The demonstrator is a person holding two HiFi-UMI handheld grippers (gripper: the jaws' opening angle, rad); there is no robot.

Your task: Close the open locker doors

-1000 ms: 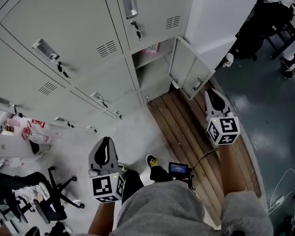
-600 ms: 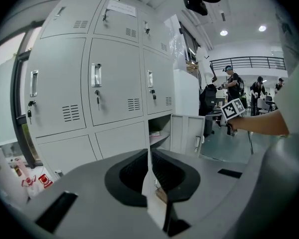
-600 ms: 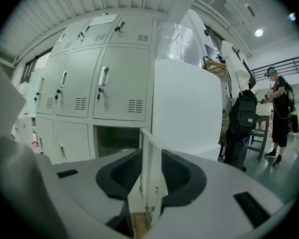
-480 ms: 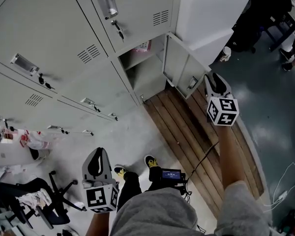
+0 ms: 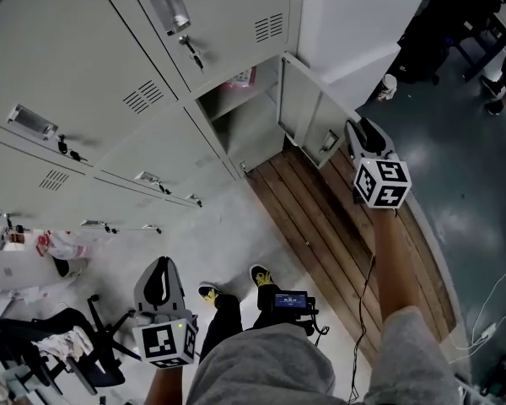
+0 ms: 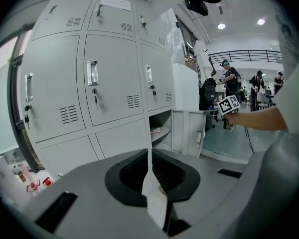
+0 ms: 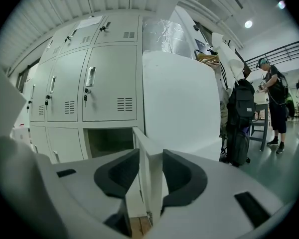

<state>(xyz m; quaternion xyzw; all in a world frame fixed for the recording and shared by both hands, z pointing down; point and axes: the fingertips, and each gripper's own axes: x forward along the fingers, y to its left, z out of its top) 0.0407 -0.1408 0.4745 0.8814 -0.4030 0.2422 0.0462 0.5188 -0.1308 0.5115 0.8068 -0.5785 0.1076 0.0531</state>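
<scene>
My right gripper (image 7: 149, 158), nearer than a second ago, has just spread its jaws astride the free edge of the open locker door (image 5: 308, 116); the left gripper (image 6: 150, 183) has its jaws pressed together.

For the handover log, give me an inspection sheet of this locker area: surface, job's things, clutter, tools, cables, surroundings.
Surface: wooden plank platform before the lockers, bare floor around it.
Job's things: one low locker door stands open; other doors shut.
Clutter: chair draped with clothes, bags by the lockers.
Tools: right tool open, jaws have just been opening, the door's edge between them, unclamped; left tool shut, empty.
Cables: dark cable beside the right arm; white cable on the floor.
Surroundings: people and a backpack in the background.
</scene>
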